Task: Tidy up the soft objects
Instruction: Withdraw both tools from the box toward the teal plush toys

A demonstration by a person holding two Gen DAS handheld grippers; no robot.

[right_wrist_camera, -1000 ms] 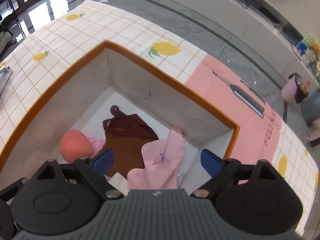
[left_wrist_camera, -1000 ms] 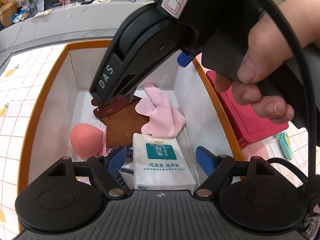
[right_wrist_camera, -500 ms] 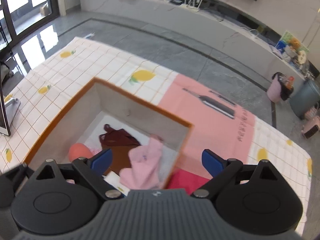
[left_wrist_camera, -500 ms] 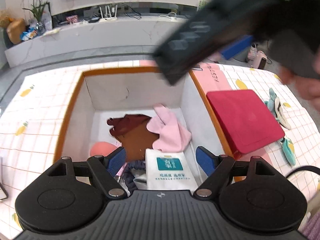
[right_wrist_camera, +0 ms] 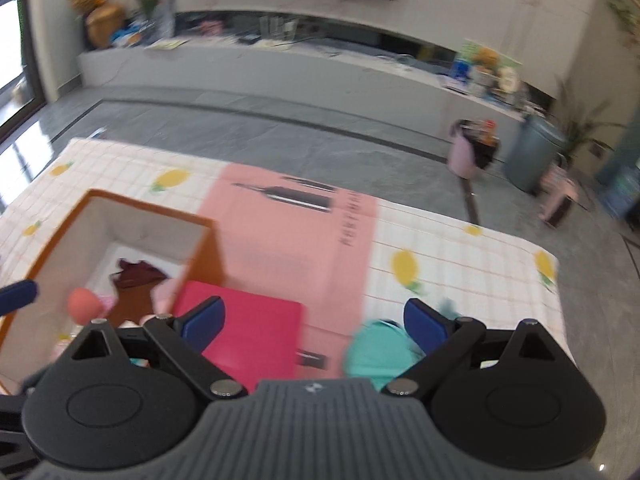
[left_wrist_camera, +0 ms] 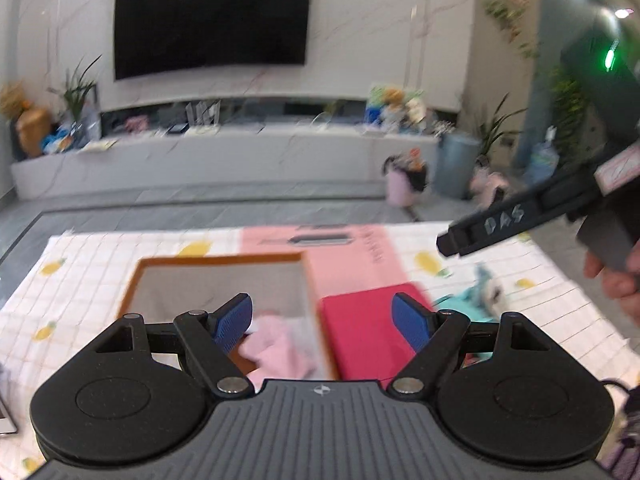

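An orange-rimmed white box (left_wrist_camera: 132,284) (right_wrist_camera: 208,256) stands on the mat. It holds a pink cloth (left_wrist_camera: 276,344), a dark red cloth (right_wrist_camera: 134,274) and a pink ball (right_wrist_camera: 82,304). A teal soft toy (right_wrist_camera: 378,350) (left_wrist_camera: 480,288) lies on the mat to the right. My left gripper (left_wrist_camera: 322,322) is open and empty, raised above the box's right wall. My right gripper (right_wrist_camera: 314,320) is open and empty above the red lid, with the teal toy by its right finger. It also shows in the left wrist view (left_wrist_camera: 452,242), at right.
A red lid (left_wrist_camera: 360,332) (right_wrist_camera: 256,328) lies flat right of the box. The checked lemon-print mat (right_wrist_camera: 460,256) has a pink panel (right_wrist_camera: 288,224) behind the box. A grey floor, a low TV bench and bins lie beyond the mat.
Both grippers have risen out of the box and tilted up. The right gripper has moved right, from over the box to above the red lid and teal toy. Both stayed open.
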